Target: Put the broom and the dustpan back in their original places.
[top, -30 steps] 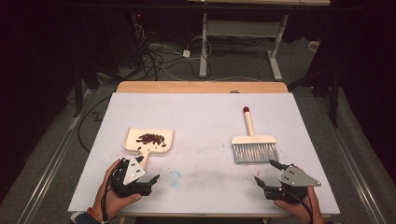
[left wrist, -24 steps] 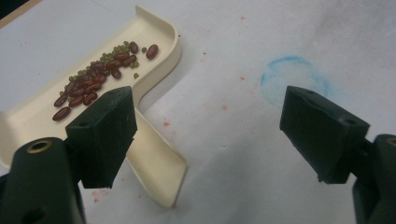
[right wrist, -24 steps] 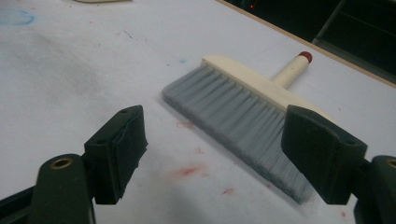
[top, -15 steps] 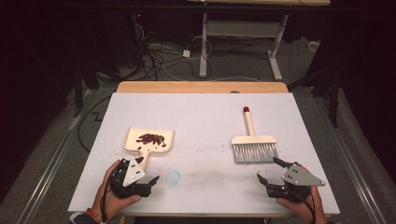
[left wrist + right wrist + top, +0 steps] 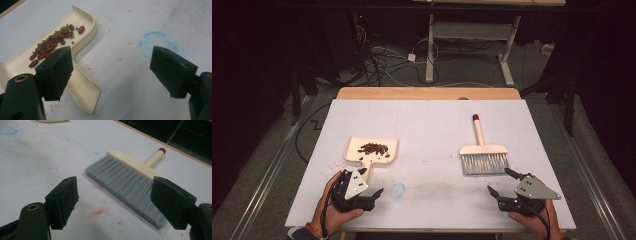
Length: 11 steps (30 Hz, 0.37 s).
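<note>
Lab-like room: white-covered test table (image 5: 427,120), cable tangle (image 5: 382,57) on floor, bare desk frame (image 5: 472,45) behind.

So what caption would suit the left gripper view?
Open left tongs poised over the handle of a cream dustpan holding red and green beans.

White table cover (image 5: 427,125), faint blue ring mark (image 5: 398,189), reddish smudges, perhaps stains (image 5: 100,212), cables on floor (image 5: 382,55)

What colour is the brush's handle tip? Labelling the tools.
Red tip, clearest in the right gripper view.
</note>
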{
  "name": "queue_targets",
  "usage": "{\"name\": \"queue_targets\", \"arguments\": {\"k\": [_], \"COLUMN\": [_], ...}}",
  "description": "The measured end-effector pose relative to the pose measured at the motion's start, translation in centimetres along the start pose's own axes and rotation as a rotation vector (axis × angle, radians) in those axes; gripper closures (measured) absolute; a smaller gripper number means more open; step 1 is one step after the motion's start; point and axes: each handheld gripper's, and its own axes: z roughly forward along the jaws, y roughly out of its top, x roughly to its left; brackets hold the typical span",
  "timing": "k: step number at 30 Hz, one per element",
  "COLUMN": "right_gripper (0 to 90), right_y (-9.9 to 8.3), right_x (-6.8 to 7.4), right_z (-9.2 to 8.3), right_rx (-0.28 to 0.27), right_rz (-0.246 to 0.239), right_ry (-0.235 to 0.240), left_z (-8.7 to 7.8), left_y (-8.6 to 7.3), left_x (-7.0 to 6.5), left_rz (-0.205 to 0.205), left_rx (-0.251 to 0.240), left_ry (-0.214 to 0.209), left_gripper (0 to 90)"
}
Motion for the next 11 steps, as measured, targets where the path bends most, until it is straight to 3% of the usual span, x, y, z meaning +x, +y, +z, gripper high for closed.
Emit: {"name": "queue_targets", "arguments": {"k": [11], "right_gripper": [23.0], "right_y": [-0.11], "right_x": [-0.32], "right_z": [-0.15], "right_rx": [-0.002], "right_rz": [0.008], "right_ry": [-0.017], "left_z": [0.15], "left_y": [0.29], "left_x": [0.09], "left_rz": [-0.006], "left_rx": [-0.002], "left_ry": [0.008], "left_gripper": [18.8]}}
